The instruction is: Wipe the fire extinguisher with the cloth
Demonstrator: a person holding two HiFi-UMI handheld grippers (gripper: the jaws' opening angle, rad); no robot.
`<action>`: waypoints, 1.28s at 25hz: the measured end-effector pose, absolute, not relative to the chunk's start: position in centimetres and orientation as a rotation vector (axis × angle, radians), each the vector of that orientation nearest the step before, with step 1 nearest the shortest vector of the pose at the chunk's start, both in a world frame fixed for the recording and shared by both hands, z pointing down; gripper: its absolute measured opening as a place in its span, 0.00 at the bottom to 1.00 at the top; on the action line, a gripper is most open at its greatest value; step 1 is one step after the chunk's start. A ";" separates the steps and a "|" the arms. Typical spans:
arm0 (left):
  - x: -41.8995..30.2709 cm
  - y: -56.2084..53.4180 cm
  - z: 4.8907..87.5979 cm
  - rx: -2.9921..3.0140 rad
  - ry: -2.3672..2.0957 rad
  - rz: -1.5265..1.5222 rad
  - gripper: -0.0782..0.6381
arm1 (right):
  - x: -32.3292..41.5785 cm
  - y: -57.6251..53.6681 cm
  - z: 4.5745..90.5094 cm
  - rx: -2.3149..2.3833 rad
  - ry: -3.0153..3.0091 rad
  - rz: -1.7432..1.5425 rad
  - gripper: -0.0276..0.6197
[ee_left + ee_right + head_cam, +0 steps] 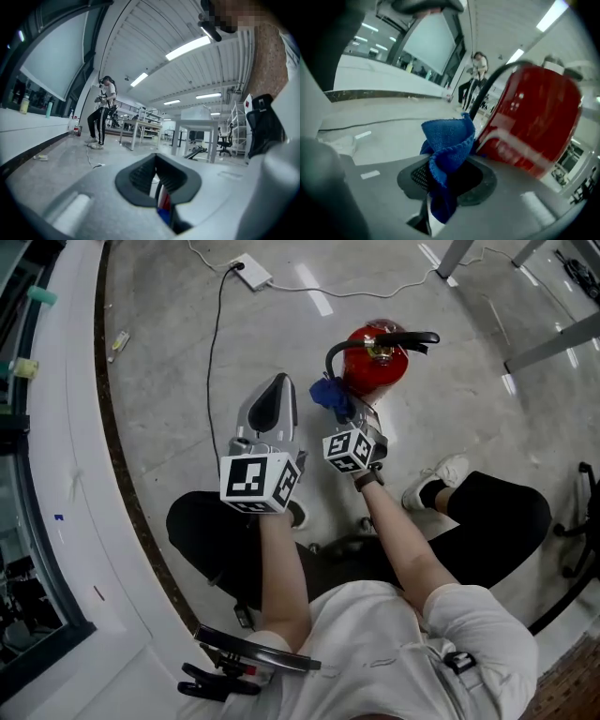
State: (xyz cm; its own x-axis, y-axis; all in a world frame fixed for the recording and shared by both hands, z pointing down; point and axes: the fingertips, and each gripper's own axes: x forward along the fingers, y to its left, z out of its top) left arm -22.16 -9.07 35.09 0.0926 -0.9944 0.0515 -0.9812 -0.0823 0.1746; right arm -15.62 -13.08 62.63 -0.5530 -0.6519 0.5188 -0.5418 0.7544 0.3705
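Cloth (447,140), blue and bunched, is clamped between the jaws of the right gripper (440,183). A folded corner stands up beyond the jaw tips, and a tail hangs back into the gap behind them. In the head view the cloth (326,393) is seen just ahead of the right gripper (347,415), pressed up to the near side of the extinguisher (375,367); whether the two touch cannot be told. The extinguisher (534,126) stands upright on the floor (169,381), directly ahead of this gripper and slightly to its right. In the right gripper view its red body fills that side, and its black hose (487,89) curves up just past the cloth. Its black handle (412,337) is seen on the top, on the side away from the gripper.

The left gripper (278,381) is held beside the right one, to its left, apart from the extinguisher and the cloth. Its jaws (157,180) are drawn close, with only a narrow slit left between the ribbed pads and nothing gripped there. Through that slit a strip of red and blue is seen.

A cable (214,352) runs along the floor beyond the left gripper to a power strip (251,272). A standing person (104,112) is seen far ahead of it.
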 end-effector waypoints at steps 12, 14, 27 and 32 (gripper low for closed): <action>-24.8 -9.5 38.7 2.073 -2.060 -0.005 0.11 | -11.6 -11.8 84.9 0.639 -1.974 0.140 0.18; -25.1 -10.2 38.4 2.076 -2.073 0.008 0.11 | -11.7 -11.7 84.3 0.625 -1.967 0.079 0.19; -23.0 -14.6 28.1 2.308 -2.085 -0.174 0.11 | -11.7 -11.8 41.7 0.992 -2.789 -0.214 0.20; -22.0 -14.5 28.9 2.315 -2.029 -0.215 0.11 | -9.2 -15.7 39.5 1.075 -2.690 -0.354 0.20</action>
